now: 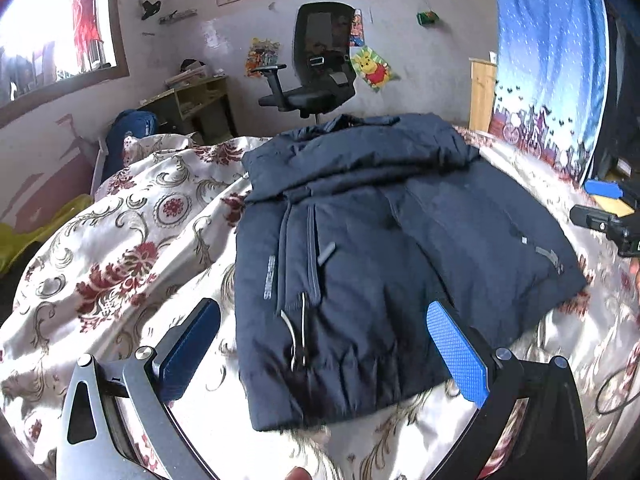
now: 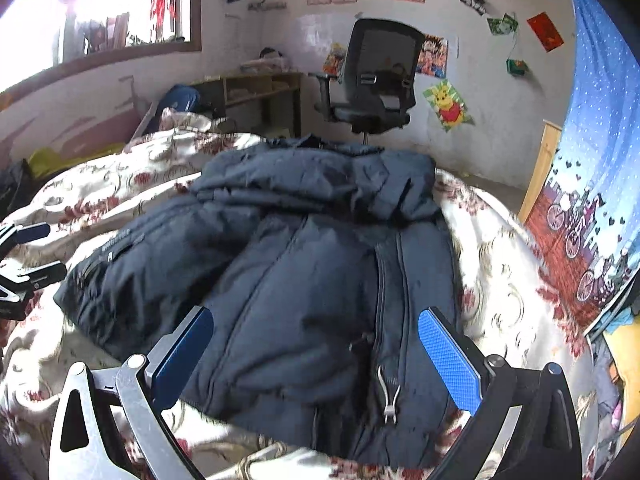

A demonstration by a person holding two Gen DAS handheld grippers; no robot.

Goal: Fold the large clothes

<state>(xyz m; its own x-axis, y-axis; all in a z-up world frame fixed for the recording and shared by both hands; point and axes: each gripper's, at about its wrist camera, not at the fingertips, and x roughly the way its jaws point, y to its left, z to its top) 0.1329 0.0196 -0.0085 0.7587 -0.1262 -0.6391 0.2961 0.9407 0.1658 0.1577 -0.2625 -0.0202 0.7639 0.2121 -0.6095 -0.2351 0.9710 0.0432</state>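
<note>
Bedding first: a cream quilt [image 1: 132,240] with red floral and grey scroll pattern covers the bed and fills the lower part of both wrist views. Behind it stands a pale wall hung with certificates and posters, a window [image 1: 52,32] at the left, and a blue printed curtain [image 1: 552,60] at the right. A black mesh office chair [image 1: 316,60] stands against the wall beyond the bed, beside a low wooden shelf unit [image 1: 196,100].

Task item: a dark navy padded jacket [image 1: 380,248] lies on the quilt near the middle of the bed, its hood [image 1: 360,152] bunched at the far end toward the chair and its hem nearest the cameras. The body appears folded inward, one panel overlapping the other along the zip [image 2: 390,300]. A drawcord with a toggle [image 2: 390,396] hangs at the hem.

Left gripper [image 1: 324,348]: jaws spread wide, blue pads on either side of the jacket's near hem, holding nothing; whether the pads touch the fabric cannot be told.

Right gripper [image 2: 316,352]: jaws likewise spread wide above the hem, nothing clamped between them. It also appears at the right edge of the left wrist view, well apart from the left gripper.

A fingertip [image 1: 298,474] shows at the bottom edge of the left wrist view.
</note>
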